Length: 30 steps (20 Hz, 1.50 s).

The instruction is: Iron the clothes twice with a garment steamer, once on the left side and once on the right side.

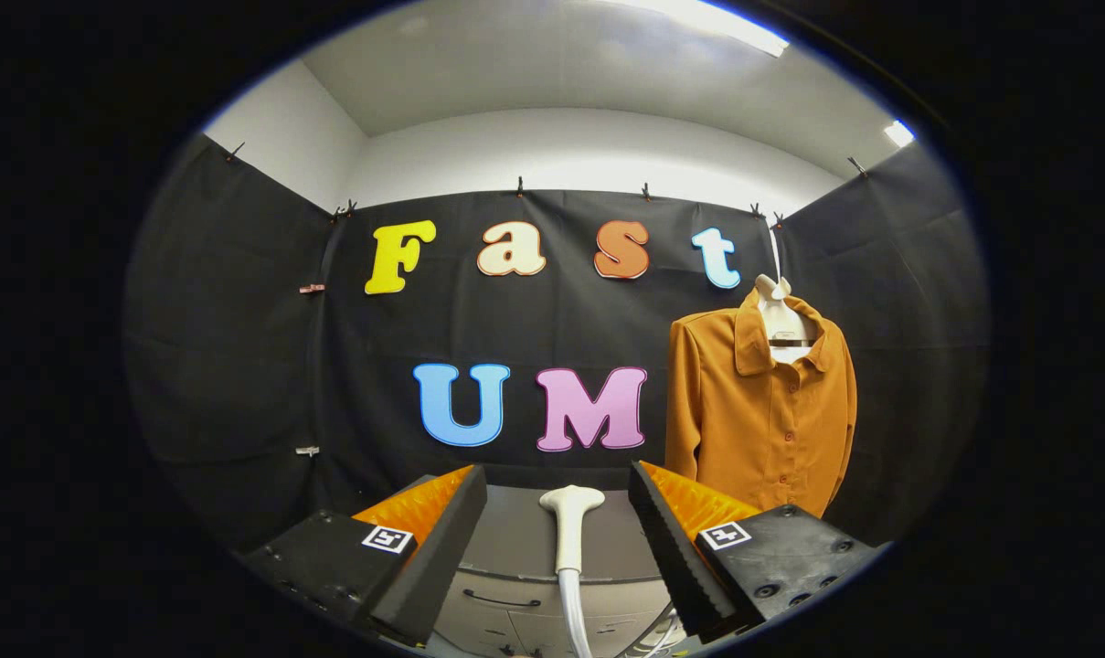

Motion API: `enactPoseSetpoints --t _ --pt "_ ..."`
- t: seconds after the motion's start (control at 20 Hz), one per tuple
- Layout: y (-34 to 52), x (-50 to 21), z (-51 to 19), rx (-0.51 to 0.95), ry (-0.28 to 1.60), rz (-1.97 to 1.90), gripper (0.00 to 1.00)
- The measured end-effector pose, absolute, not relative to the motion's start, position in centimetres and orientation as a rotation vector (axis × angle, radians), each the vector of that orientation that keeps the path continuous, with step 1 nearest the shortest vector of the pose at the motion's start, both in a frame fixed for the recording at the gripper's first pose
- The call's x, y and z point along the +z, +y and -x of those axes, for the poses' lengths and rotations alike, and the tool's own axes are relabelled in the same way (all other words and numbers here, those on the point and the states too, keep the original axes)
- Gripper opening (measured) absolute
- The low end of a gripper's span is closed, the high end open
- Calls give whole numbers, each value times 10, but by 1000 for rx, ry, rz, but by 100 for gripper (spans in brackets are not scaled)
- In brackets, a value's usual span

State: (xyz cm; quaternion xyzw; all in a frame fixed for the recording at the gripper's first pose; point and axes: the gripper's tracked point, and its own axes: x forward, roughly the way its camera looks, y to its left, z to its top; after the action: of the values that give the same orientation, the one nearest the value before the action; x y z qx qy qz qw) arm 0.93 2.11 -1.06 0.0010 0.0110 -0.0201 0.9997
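Nothing of the ironing done yet, to judge by how things lie: garment steamer (pixel 570 525) untouched, resting on the grey surface (pixel 515 539), head toward the far wall, hose trailing off the near edge. Both passes, left side and right side, left to do, and the pickup ahead of them. Tongs (pixel 558 535) released, spread wide, nothing between the two fingers but air and the steamer lying in the gap a little beyond the tips, touched by neither. Levelled and aimed straight forward over the surface, more or less centred on the steamer's handle, fingers (pixel 442 539) flanking it at even height. Orange shirt (pixel 760 411) hanging on a pale hanger (pixel 783 324) against the black wall, far and to the right, well apart from the steamer, buttoned front facing this way, collar open, sleeves hanging straight. Likely next: forward and down to close on the handle, then a swing right toward the shirt. Drawer fronts visible below the surface's near edge.
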Motion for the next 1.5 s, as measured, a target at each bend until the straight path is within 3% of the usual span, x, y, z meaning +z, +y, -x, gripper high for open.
enactPoseSetpoints --t 0.45,0.9,1.5 --pt "41 -48 -42 -104 119 9 98" --pt "25 -101 -131 -74 245 14 98" --pt "-8 -200 -209 -109 536 7 99"
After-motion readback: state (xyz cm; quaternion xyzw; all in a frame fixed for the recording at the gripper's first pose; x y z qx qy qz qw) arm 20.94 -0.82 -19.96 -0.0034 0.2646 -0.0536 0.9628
